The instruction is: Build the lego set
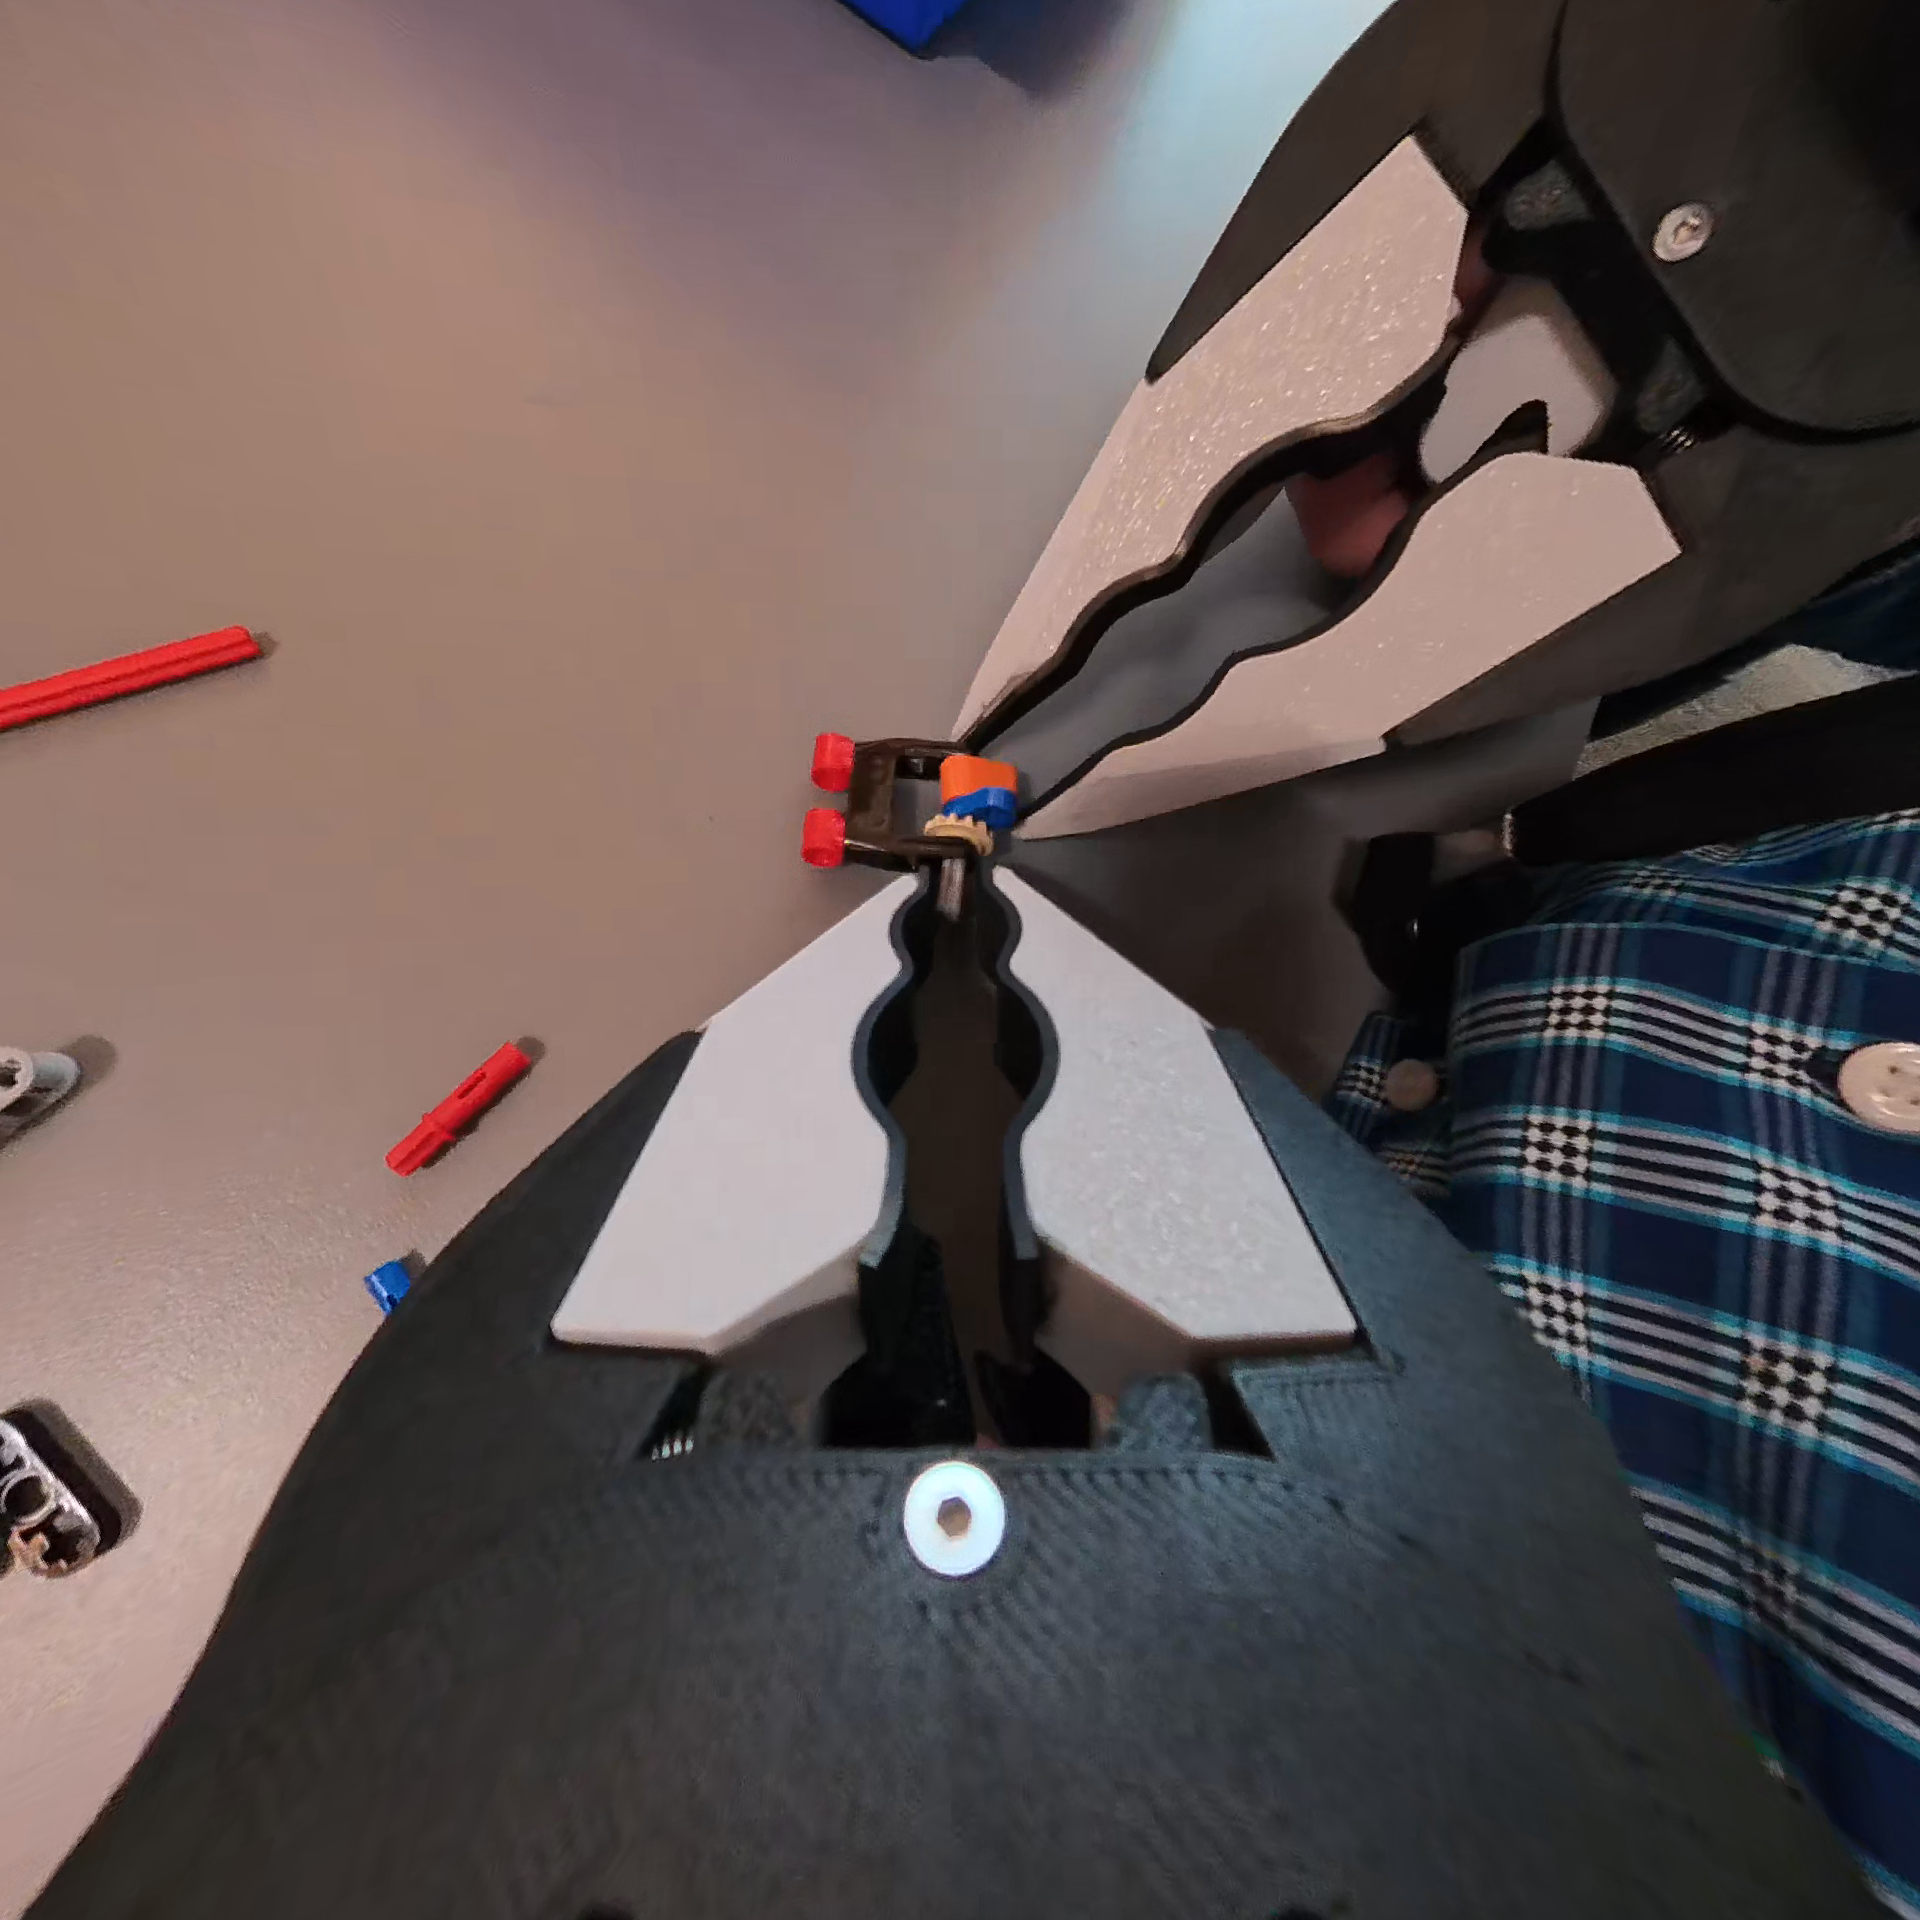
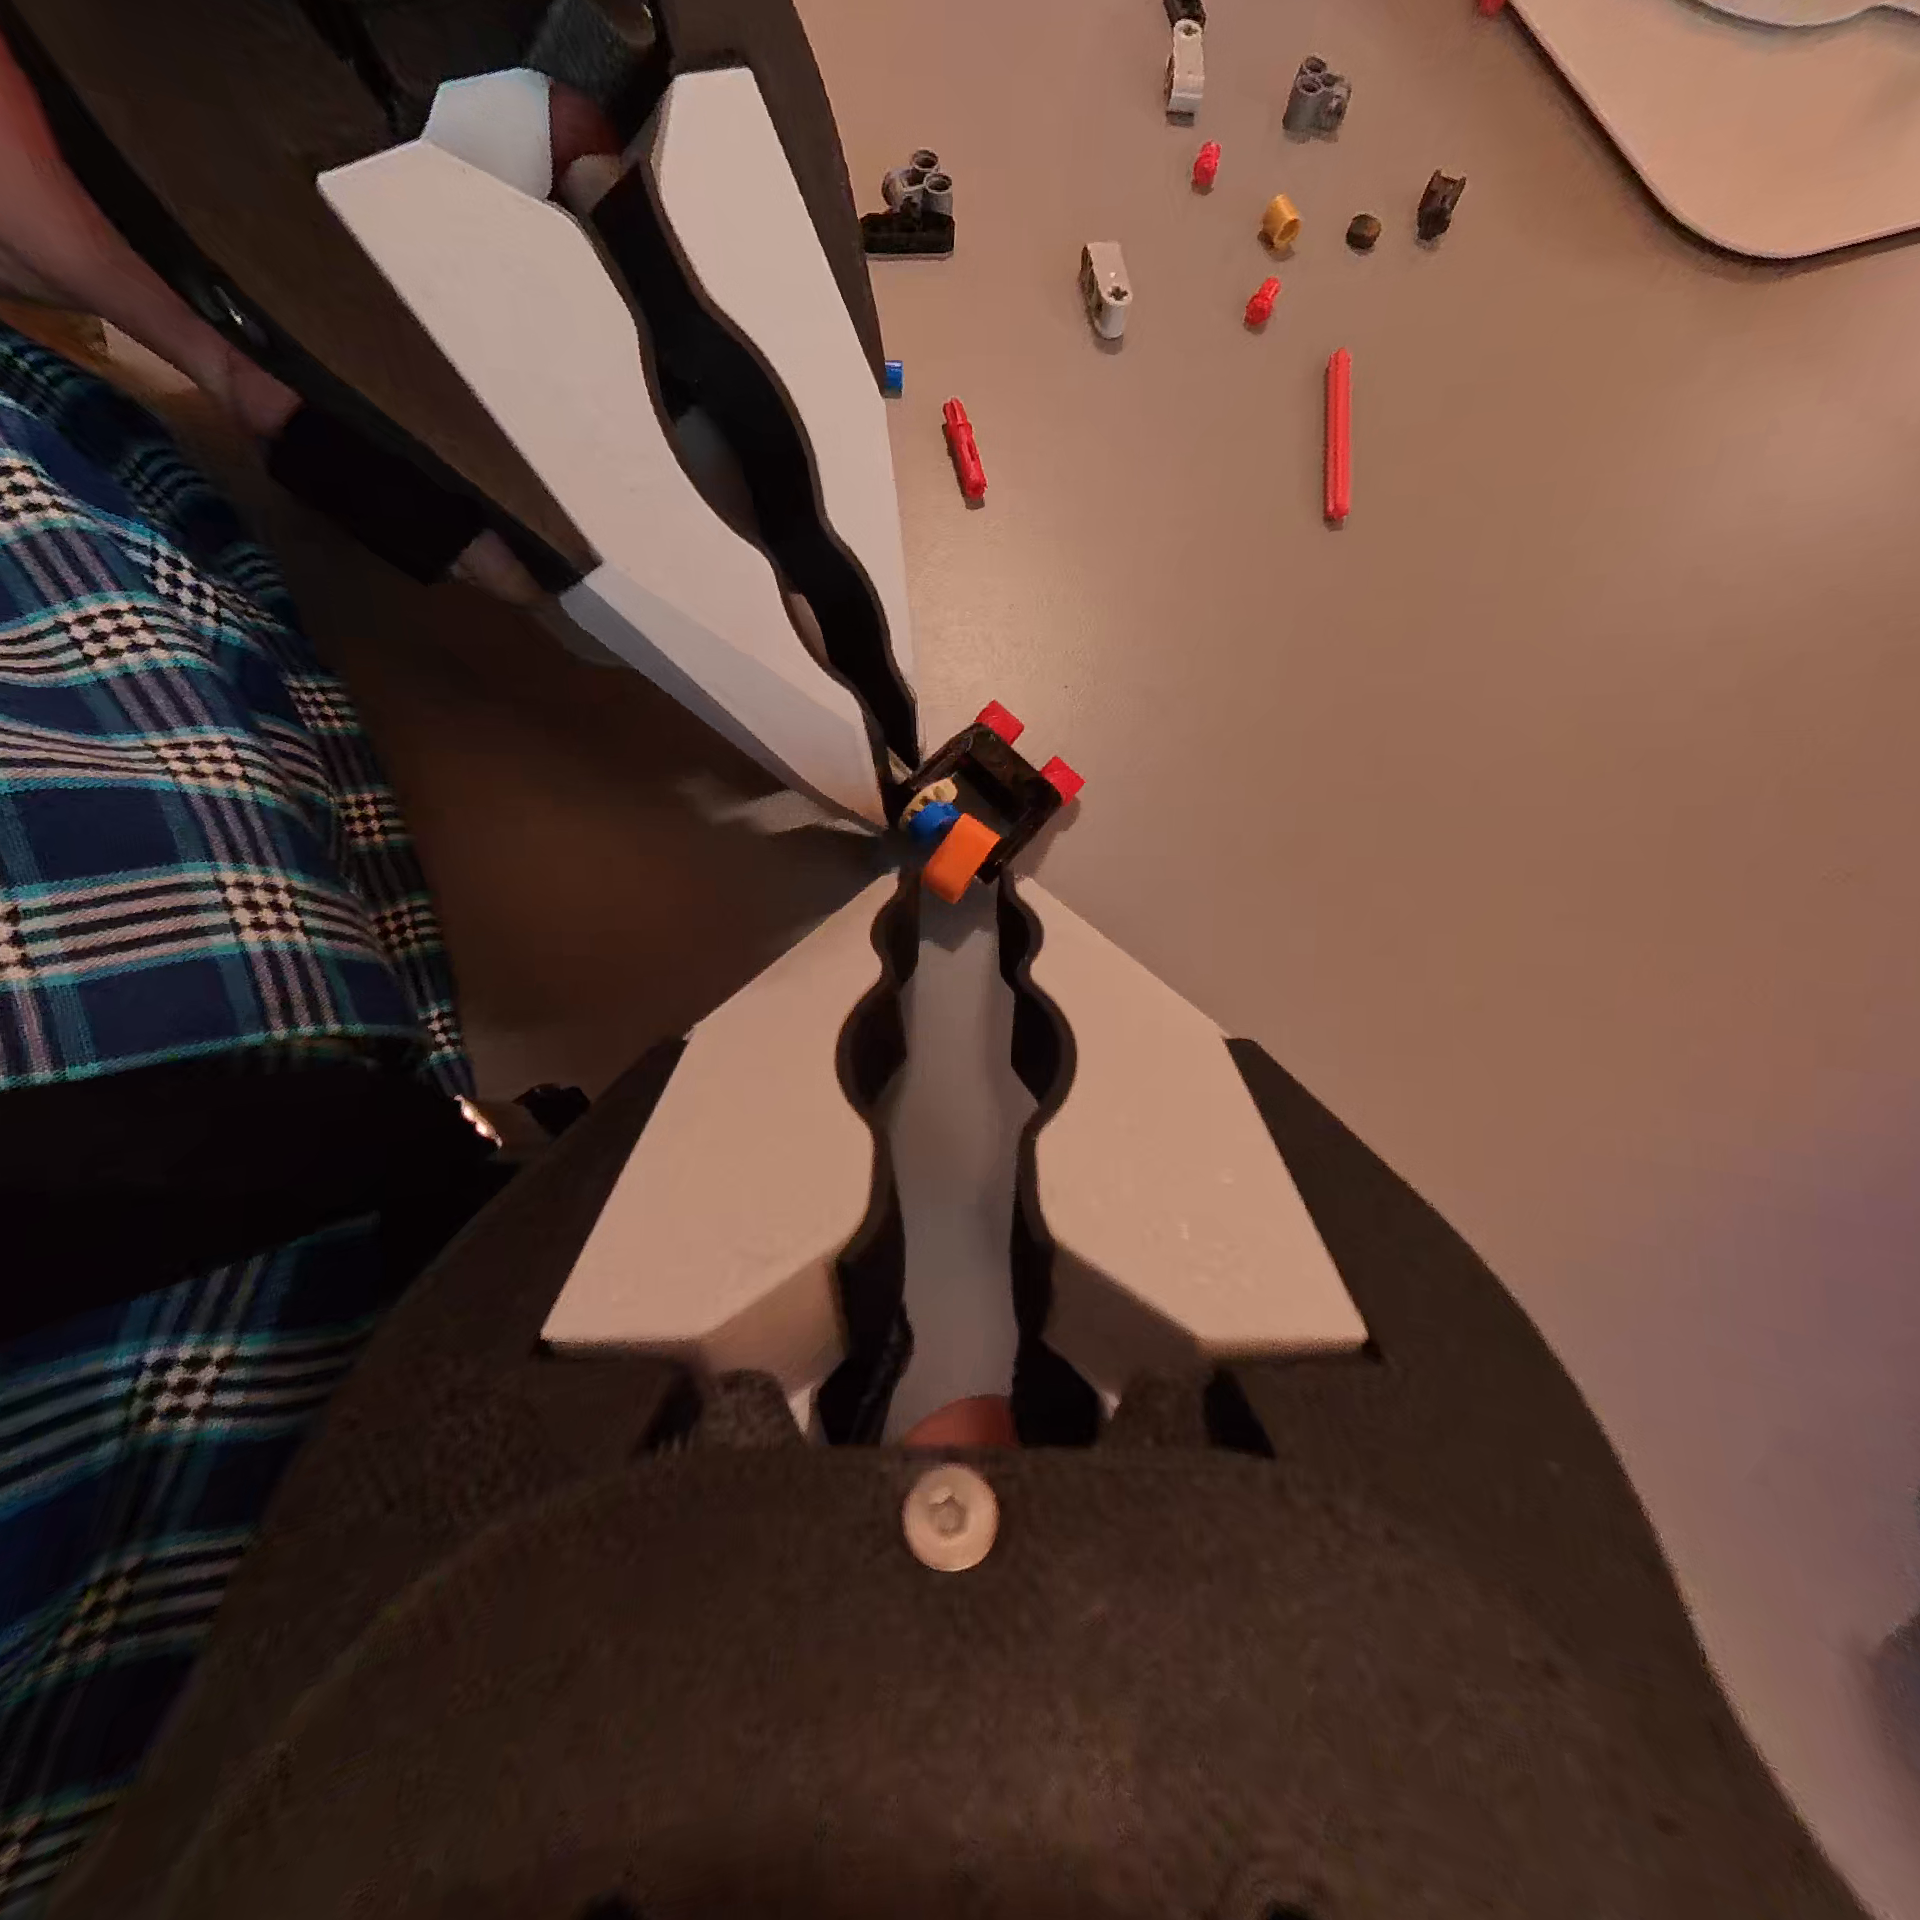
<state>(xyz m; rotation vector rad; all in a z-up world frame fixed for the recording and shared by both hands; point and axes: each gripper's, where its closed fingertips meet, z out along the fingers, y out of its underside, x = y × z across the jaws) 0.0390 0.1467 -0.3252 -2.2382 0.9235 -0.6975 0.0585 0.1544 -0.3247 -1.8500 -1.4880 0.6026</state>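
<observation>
A small lego assembly [image 1: 883, 798] is held between both grippers above the grey table [image 1: 520, 364]. It is a black frame with two red pins [image 1: 829, 758], an orange piece [image 1: 977, 774], a blue piece and a tan gear [image 1: 948, 828]. My left gripper [image 1: 951, 881] is shut on a thin dark axle under the gear. My right gripper [image 2: 961, 896] is shut on the orange piece [image 2: 956, 854] of the assembly [image 2: 992, 790]. It enters the left wrist view from the upper right [image 1: 995, 788]. The left gripper [image 2: 900, 798] enters the right wrist view from the upper left.
Loose parts lie on the table: a long red axle [image 2: 1337, 436], a red pin [image 2: 964, 449], a blue pin [image 2: 892, 376], grey connectors [image 2: 1107, 289], a yellow bush [image 2: 1280, 221]. A pale board edge [image 2: 1766, 135] is at the far right. A person's plaid shirt [image 1: 1662, 1195] is close behind. My left and right fingertips are right by each other. The yellow bush [image 2: 1280, 221] is about 20 cm from both grippers' fingertips.
</observation>
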